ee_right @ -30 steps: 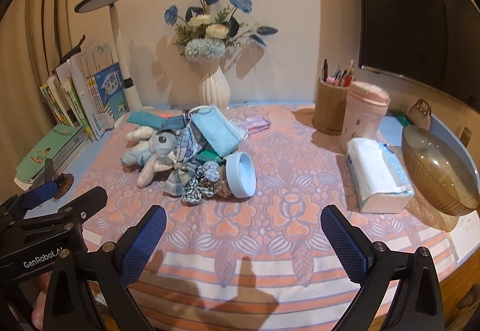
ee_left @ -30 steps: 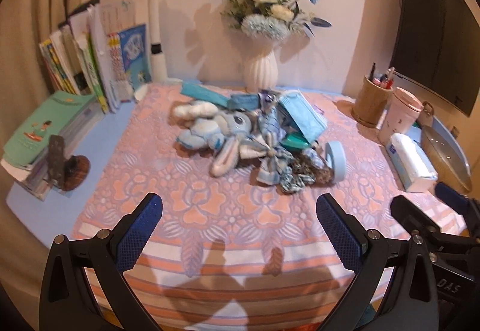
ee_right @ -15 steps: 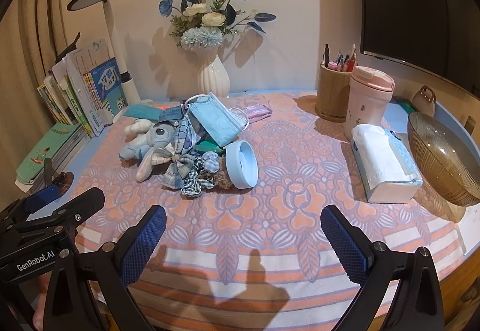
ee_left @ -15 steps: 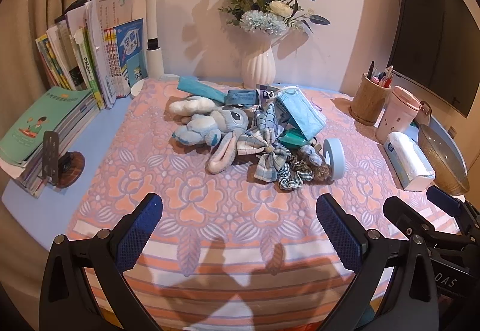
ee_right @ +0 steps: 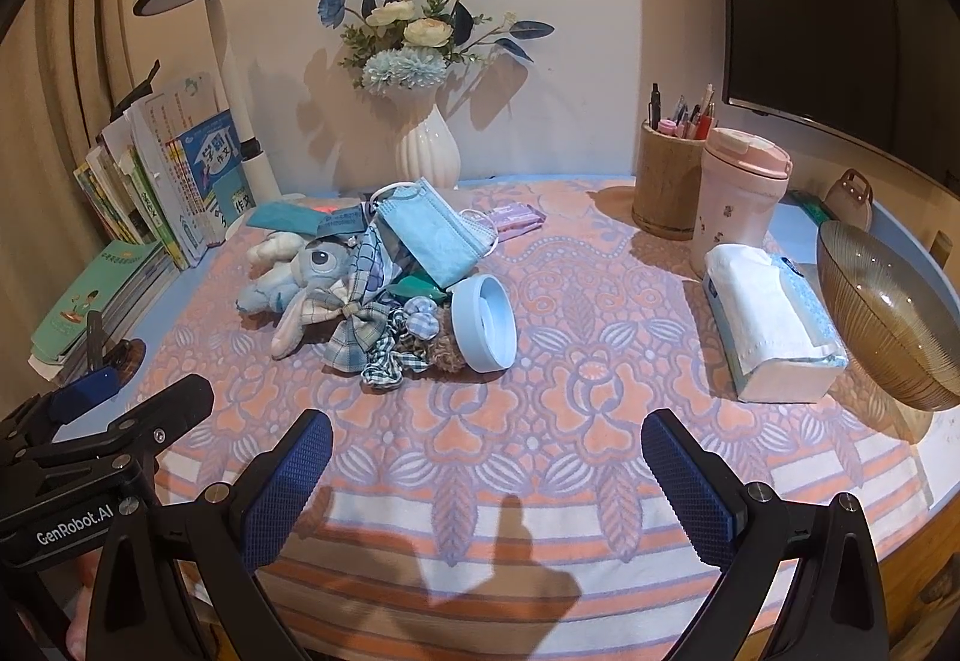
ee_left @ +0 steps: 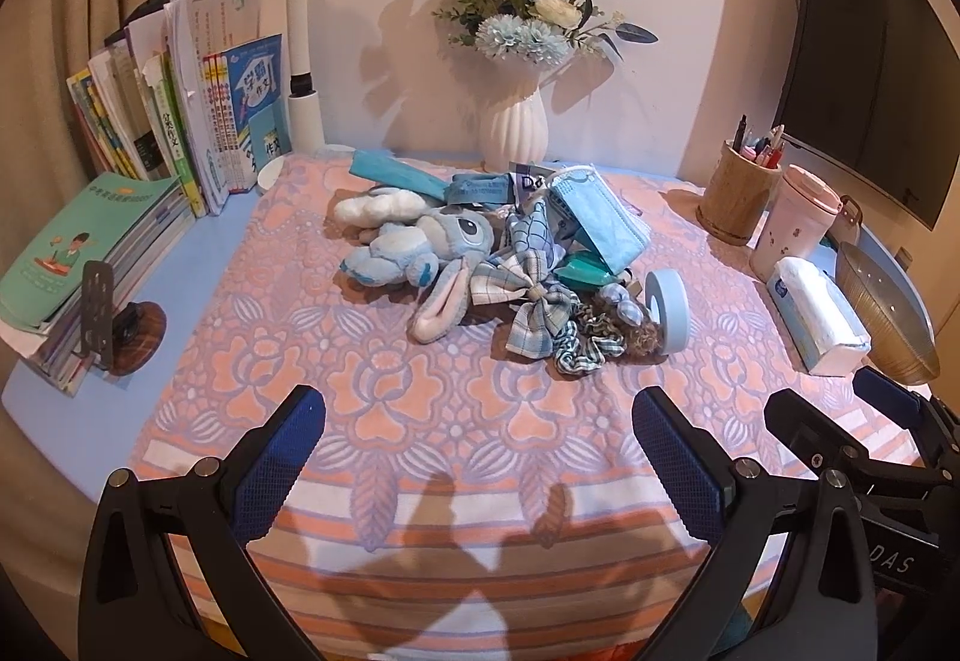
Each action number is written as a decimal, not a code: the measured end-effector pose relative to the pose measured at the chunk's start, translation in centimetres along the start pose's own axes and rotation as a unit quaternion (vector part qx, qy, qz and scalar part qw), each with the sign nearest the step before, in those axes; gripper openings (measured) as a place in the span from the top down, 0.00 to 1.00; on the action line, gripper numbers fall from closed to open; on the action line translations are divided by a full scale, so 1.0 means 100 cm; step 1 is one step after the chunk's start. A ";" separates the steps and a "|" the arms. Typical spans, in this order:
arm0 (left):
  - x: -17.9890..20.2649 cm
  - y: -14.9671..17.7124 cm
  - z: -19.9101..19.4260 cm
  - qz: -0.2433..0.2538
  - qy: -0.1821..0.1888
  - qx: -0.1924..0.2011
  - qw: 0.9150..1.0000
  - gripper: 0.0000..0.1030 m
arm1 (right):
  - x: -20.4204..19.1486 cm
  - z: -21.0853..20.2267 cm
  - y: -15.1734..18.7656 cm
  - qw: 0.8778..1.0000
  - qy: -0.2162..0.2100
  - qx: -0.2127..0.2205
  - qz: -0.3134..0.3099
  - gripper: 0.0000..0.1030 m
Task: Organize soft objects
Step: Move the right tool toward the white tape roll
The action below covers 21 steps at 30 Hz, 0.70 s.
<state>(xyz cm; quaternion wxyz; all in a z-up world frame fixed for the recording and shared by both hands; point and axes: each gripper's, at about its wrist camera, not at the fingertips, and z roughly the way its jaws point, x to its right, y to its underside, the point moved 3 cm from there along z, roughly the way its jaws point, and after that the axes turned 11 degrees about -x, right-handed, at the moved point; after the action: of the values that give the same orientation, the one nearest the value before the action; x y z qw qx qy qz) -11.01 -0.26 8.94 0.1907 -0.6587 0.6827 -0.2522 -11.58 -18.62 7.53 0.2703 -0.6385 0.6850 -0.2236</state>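
Note:
A pile of soft things lies mid-table on the patterned cloth (ee_left: 372,421): a blue plush toy (ee_left: 420,247) (ee_right: 300,277), a plaid bow (ee_left: 528,295) (ee_right: 354,325), blue face masks (ee_left: 600,217) (ee_right: 432,235), scrunchies (ee_left: 594,337) (ee_right: 396,355) and a light blue ring (ee_left: 666,307) (ee_right: 486,319). My left gripper (ee_left: 477,451) is open and empty, above the cloth's near edge. My right gripper (ee_right: 486,475) is open and empty too, near the front edge. Both are well short of the pile.
A white vase of flowers (ee_left: 516,127) stands behind the pile. Books (ee_left: 180,121) and a lamp pole (ee_left: 300,31) are at the left. A pen holder (ee_right: 666,181), pink cup (ee_right: 738,193), tissue pack (ee_right: 774,325) and glass bowl (ee_right: 888,319) are at the right.
Both grippers have drawn back and risen a little, so the table appears lower and farther. The pile has not moved. Both grippers stay open.

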 end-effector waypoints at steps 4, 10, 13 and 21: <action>-0.001 -0.001 0.001 0.000 -0.001 -0.001 1.000 0.01 | 0.000 0.001 -0.001 1.000 0.002 -0.001 -0.002 0.00; -0.003 -0.001 0.003 -0.001 -0.001 -0.003 1.000 0.01 | -0.001 0.003 -0.001 1.000 0.001 -0.002 -0.007 0.00; -0.004 -0.001 0.004 -0.002 0.000 -0.004 1.000 0.01 | -0.003 0.004 -0.001 1.000 0.003 -0.001 -0.011 0.00; -0.004 -0.001 0.006 -0.003 0.002 -0.006 1.000 0.01 | -0.004 0.006 -0.001 1.000 0.004 -0.004 -0.011 0.00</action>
<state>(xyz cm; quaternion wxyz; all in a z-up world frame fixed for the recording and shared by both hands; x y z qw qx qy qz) -10.57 0.13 8.45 0.1848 -0.6614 0.6827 -0.2498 -11.10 -18.24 7.18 0.2624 -0.6461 0.6800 -0.2263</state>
